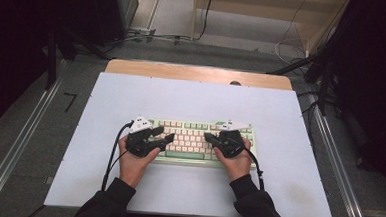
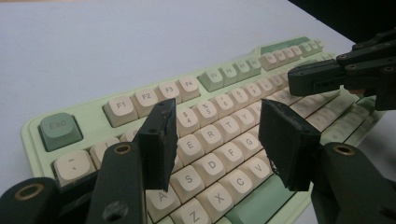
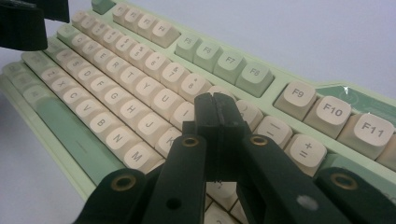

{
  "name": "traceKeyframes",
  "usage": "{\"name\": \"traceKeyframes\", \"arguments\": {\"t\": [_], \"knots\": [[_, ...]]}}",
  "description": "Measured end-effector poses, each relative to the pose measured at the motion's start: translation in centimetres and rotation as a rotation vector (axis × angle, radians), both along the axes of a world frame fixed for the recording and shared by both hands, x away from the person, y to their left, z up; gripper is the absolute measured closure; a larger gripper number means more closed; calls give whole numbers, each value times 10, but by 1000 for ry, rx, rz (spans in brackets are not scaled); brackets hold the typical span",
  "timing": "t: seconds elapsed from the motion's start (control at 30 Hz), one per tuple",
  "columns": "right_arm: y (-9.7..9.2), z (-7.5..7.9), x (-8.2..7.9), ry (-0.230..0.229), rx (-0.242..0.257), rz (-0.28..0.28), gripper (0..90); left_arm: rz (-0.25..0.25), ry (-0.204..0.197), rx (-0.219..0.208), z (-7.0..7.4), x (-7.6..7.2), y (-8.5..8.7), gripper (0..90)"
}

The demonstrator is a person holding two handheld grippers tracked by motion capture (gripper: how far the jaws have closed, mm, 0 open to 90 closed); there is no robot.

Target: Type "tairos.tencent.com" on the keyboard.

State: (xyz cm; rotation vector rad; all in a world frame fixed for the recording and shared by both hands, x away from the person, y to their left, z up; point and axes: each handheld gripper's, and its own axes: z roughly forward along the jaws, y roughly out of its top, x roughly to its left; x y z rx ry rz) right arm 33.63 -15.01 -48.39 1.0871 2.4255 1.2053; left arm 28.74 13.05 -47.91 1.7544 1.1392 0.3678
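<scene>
The rigid, probably fairly heavy keyboard (image 1: 193, 156) is best gripped by its edges at 3 and 9 o'clock, left gripper (image 1: 163, 135) released above the keys, right gripper (image 1: 208, 137) clenched empty

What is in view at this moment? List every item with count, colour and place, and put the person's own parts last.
keyboard: one, pale green case with cream and green keys, near middle of the mat, under both grippers.
mat: one, white, covers most of the table.
table: one, light wood, a strip shows past the mat's far edge.
cables: several, black and white, on the grey floor beyond the table.
left gripper: one, black, over the keyboard's left letter keys, jaws apart with nothing between them.
right gripper: one, black, over the keyboard's right half, jaws shut together, nothing held.
hands: two, each around a gripper, at the keyboard's near edge.
sleeves: two, black, at the bottom of the high view.
</scene>
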Motion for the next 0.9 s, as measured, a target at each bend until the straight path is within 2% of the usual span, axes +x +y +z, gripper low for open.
{"name": "traceKeyframes", "arguments": {"t": [0.9], "knots": [[5, -3, 4, -3, -27, 4, 876, 4, 2, 9, -1, 0, 0, 457]]}}
